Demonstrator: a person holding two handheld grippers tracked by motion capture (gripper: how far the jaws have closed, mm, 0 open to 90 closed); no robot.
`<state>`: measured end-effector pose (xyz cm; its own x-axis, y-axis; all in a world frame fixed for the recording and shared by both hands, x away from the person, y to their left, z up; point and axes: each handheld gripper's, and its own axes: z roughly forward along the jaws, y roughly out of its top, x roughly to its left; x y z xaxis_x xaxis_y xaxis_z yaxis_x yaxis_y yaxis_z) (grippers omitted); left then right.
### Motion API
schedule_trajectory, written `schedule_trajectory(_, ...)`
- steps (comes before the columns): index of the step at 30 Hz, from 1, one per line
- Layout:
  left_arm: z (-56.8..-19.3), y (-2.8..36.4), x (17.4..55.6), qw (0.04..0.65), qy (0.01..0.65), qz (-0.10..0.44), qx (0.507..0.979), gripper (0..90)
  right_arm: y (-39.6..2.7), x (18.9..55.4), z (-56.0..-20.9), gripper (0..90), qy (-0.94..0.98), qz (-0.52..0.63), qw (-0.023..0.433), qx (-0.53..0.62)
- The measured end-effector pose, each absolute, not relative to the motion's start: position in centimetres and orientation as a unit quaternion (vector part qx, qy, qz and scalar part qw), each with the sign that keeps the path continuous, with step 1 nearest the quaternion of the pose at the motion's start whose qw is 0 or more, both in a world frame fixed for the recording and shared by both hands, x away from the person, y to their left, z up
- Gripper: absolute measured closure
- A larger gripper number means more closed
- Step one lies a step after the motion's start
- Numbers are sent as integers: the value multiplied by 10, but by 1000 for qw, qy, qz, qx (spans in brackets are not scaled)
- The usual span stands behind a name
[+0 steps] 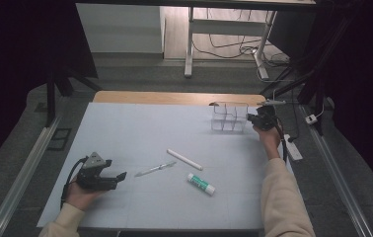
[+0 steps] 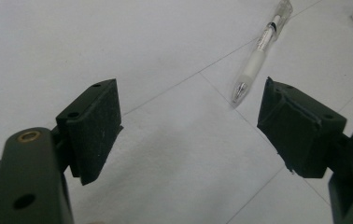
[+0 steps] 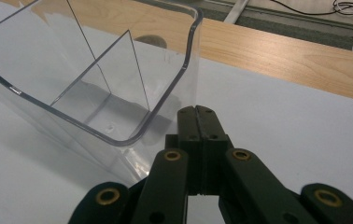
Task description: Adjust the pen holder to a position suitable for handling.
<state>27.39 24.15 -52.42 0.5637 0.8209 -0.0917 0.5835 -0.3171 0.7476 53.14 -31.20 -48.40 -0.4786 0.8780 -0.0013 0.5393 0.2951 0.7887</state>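
Note:
A clear plastic organizer box (image 1: 228,117) with inner dividers stands at the far right of the pale mat. My right gripper (image 1: 249,117) is at its right side. In the right gripper view the jaws (image 3: 196,111) are pressed together with nothing between them, tips right at the box's rounded corner (image 3: 184,74). My left gripper (image 1: 119,177) rests low at the near left, open and empty. In the left gripper view its pads (image 2: 95,121) stand wide apart, and a clear pen (image 2: 258,56) lies on the mat just beyond them.
The pen (image 1: 155,169), a white stick (image 1: 184,159) and a green-and-white glue stick (image 1: 201,183) lie mid-table. A wooden table edge (image 1: 174,97) runs behind the mat. Desk legs and cables (image 1: 234,44) are on the floor beyond.

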Motion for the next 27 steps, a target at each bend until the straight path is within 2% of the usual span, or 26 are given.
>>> schedule_trajectory(27,-525,241,275,383,438,153,799,215,-293,531,-484,888,779,379,224,446)
